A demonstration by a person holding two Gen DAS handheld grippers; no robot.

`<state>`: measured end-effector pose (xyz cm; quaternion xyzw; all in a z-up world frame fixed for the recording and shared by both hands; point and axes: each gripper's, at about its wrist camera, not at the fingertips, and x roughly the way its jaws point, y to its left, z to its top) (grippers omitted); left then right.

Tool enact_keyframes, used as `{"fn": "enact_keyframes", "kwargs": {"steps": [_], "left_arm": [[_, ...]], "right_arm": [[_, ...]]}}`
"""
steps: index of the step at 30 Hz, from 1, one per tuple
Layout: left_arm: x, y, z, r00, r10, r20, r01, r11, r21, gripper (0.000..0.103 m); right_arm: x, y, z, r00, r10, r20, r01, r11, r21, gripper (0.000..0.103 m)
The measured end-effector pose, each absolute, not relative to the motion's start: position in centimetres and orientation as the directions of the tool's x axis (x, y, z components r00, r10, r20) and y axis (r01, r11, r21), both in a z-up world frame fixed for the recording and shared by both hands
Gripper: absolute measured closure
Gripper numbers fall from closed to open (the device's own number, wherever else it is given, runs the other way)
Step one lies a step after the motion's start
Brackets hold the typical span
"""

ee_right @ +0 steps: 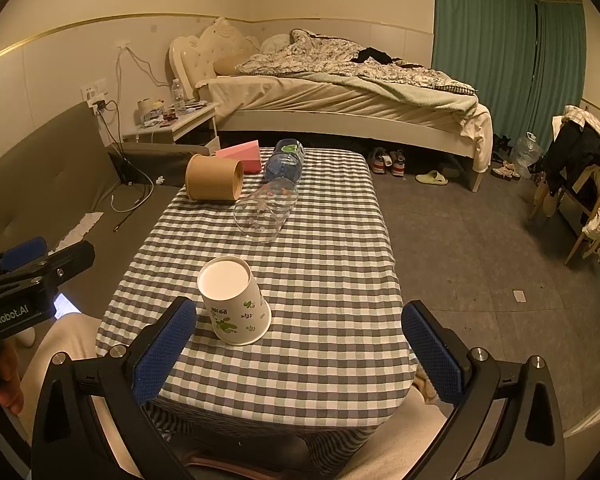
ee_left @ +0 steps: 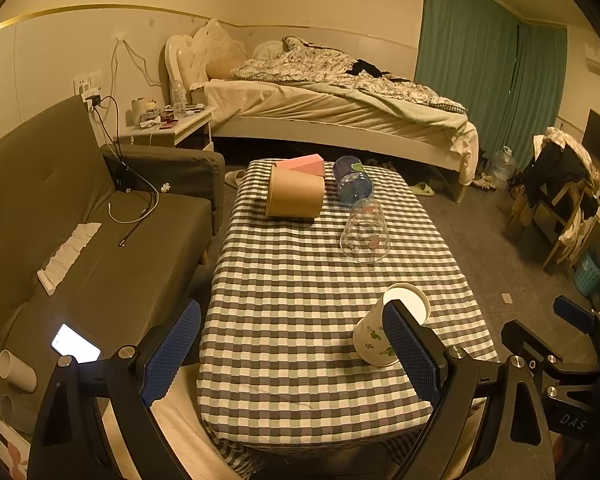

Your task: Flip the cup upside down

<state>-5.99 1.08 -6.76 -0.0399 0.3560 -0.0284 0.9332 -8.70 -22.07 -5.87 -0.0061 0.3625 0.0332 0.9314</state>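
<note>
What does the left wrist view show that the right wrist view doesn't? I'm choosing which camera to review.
Only the left wrist view shows the lit phone and white tube on the sofa.

Only the right wrist view shows the sneakers under the bed and a full view of the paper cup, upside down, wide rim on the checkered table.

Both show the paper cup, brown tub, clear glass, blue bottle, pink box, and open grippers: left gripper, right gripper.
</note>
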Motion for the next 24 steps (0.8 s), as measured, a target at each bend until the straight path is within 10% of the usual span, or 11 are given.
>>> {"fn": "enact_keyframes", "kwargs": {"steps": [24], "left_arm": [[-5.96,1.27,-7.05,0.742,-0.075,-0.666,0.034,0.997,-0.074,0.008]], "right_arm": [[-8.45,-22.03,-6.6,0.715,0.054,-0.697,-0.063,0.998,0.014,0.0]]}}
